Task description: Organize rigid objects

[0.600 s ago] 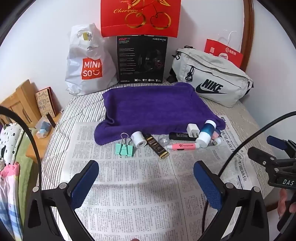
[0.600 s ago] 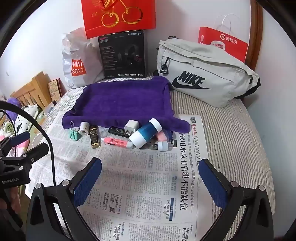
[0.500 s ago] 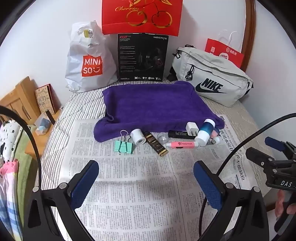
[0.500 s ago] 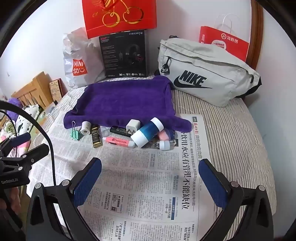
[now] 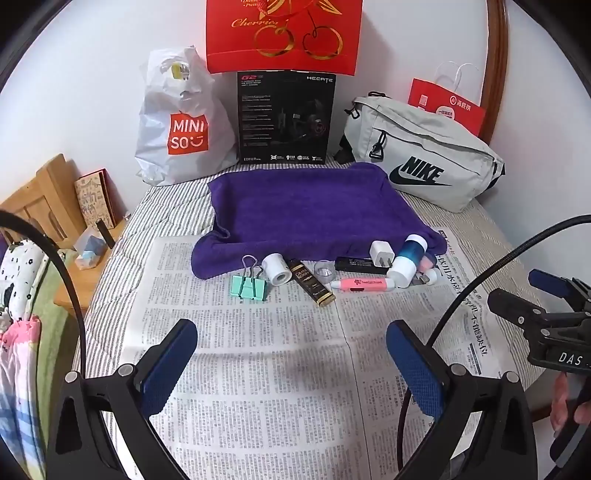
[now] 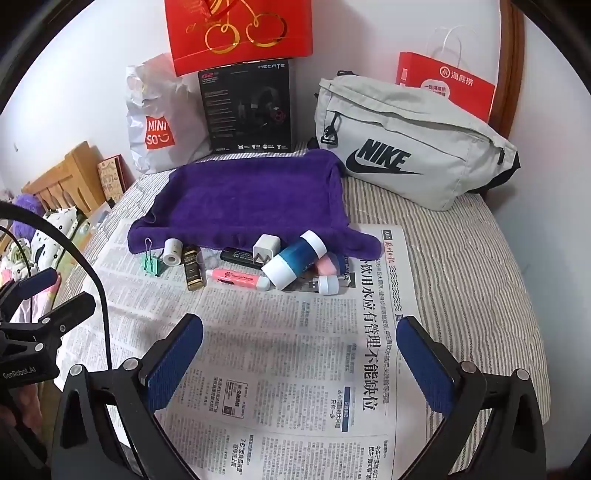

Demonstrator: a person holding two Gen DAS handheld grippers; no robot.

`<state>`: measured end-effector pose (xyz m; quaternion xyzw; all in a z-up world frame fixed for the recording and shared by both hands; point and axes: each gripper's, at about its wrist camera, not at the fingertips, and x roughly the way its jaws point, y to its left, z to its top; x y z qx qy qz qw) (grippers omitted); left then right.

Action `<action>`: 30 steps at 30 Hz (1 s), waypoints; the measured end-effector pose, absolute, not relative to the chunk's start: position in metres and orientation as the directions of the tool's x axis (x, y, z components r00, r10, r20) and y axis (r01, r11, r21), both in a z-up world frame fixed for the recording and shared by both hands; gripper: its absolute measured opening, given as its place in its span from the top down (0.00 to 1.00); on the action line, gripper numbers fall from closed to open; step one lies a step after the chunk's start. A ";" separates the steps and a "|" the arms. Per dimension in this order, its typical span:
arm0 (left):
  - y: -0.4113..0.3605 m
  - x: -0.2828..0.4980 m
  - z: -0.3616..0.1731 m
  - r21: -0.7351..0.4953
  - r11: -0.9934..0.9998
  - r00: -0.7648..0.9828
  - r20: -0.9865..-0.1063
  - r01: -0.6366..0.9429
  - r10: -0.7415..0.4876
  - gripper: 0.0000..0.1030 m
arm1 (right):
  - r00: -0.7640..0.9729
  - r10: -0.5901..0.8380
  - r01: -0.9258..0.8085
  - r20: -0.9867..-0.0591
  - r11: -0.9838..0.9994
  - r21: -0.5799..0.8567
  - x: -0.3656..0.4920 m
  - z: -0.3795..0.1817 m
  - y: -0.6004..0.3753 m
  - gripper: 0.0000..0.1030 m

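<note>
Small objects lie in a row on newspaper (image 5: 258, 369) along the front edge of a purple towel (image 5: 314, 206): a mint binder clip (image 5: 248, 286), a white tape roll (image 5: 276, 268), a dark brown tube (image 5: 312, 282), a pink highlighter (image 5: 364, 284), a black stick (image 6: 240, 256), a white charger plug (image 6: 266, 249) and a blue-and-white bottle (image 6: 293, 260). A white-capped USB stick (image 6: 325, 285) lies beside the bottle. My left gripper (image 5: 291, 350) hovers open over bare newspaper, short of the row. My right gripper (image 6: 301, 350) is open too, nothing between its fingers.
Against the back wall stand a white Miniso bag (image 5: 181, 122), a black headset box (image 5: 284, 118), a red cherry bag (image 5: 284, 33), a grey Nike pouch (image 6: 410, 147) and a red paper bag (image 6: 447, 85). A wooden bedside stand (image 5: 48, 206) is at the left of the striped bed.
Both wrist views have shifted slightly, the row of objects sitting a little farther from the fingers. Nothing was gripped or released.
</note>
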<state>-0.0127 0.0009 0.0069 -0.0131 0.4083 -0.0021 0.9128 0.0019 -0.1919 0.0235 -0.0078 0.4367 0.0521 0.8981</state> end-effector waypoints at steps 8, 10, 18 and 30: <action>0.001 -0.018 0.009 -0.028 1.000 0.672 -0.741 -0.009 -0.015 0.00 | 0.622 0.088 -0.105 -0.778 0.994 0.029 -0.003 0.030 -0.191 0.00; 0.002 -0.019 0.010 -0.029 0.999 0.675 -0.738 -0.013 -0.012 0.00 | 0.623 0.088 -0.104 -0.778 0.994 0.029 -0.003 0.031 -0.191 0.00; 0.003 -0.021 0.012 -0.042 0.999 0.678 -0.734 -0.011 -0.023 0.00 | 0.626 0.084 -0.106 -0.775 0.994 0.022 -0.005 0.034 -0.190 0.00; 0.001 -0.023 0.011 -0.040 0.999 0.679 -0.734 -0.013 -0.021 0.00 | 0.630 0.087 -0.113 -0.772 0.993 0.021 -0.008 0.036 -0.188 0.00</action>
